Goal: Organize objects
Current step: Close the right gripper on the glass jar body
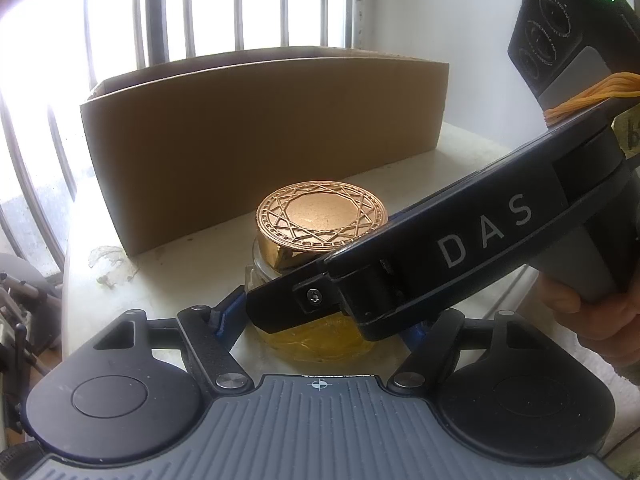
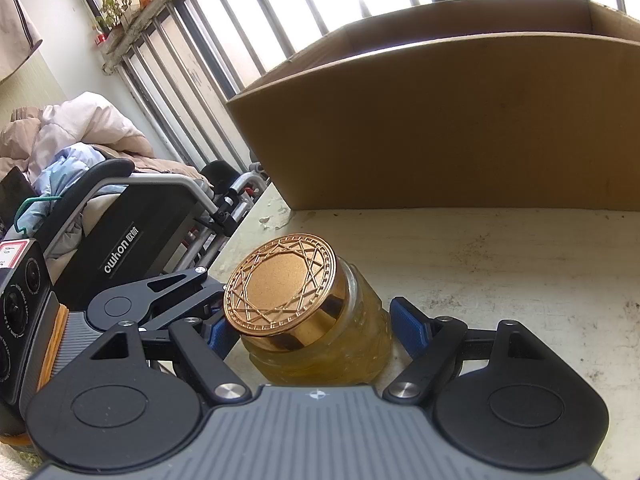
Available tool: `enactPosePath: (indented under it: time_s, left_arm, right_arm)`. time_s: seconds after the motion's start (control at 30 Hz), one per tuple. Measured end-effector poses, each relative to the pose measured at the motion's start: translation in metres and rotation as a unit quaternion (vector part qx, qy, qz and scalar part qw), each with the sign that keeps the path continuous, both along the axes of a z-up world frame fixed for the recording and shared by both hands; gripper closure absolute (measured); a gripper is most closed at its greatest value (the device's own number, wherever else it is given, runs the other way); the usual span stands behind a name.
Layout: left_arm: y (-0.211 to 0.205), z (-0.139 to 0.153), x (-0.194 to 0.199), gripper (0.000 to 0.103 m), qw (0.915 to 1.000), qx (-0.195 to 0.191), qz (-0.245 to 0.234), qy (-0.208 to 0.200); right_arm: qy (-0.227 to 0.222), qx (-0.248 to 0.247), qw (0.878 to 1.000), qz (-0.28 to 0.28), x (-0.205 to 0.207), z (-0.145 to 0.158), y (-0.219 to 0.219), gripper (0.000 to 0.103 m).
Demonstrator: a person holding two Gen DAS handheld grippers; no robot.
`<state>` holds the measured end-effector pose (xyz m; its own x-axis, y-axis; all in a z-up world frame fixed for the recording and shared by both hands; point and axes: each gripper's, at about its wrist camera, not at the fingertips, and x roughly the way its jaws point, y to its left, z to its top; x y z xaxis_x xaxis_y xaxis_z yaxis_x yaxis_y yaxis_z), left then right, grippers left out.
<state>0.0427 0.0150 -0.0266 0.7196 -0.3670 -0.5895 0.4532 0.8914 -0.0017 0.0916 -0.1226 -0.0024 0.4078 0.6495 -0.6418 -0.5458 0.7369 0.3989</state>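
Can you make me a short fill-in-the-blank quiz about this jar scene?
1. The glass jar has a lid coloured ____.
2. Behind the jar stands a cardboard ____.
3. The jar sits between the jaws of ____ grippers.

Missing words: gold; box; both

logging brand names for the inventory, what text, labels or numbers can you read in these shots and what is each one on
"DAS": white letters on the right gripper's black arm.
"cwhon", then two characters too small to read: on the black wheelchair back.
Red-edged sticker on the left gripper's body: handwriting, not legible.
Yellowish tag on the right gripper: one dark mark, cut off at the edge.
Rings of print round the camera lenses: too small.
Jar lid: pattern only.
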Motion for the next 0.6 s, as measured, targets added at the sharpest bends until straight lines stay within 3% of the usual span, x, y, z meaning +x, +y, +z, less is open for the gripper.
enactPosePath:
  time_s: [0.3, 0.6]
  left_arm:
    - [-0.005, 0.002, 0.003, 0.029, 0.9998, 0.018, -0.003, -0.011]
    - [-0.004, 0.001, 0.011, 0.028, 0.9999, 0.009, -0.004, -0.007]
  right_arm:
    - [0.029, 0.035, 0.999, -0.008, 0.009, -0.003, -0.006, 0.021]
    - [0.036, 0.045, 0.998, -0.011, 0.01, -0.004, -0.003, 0.021]
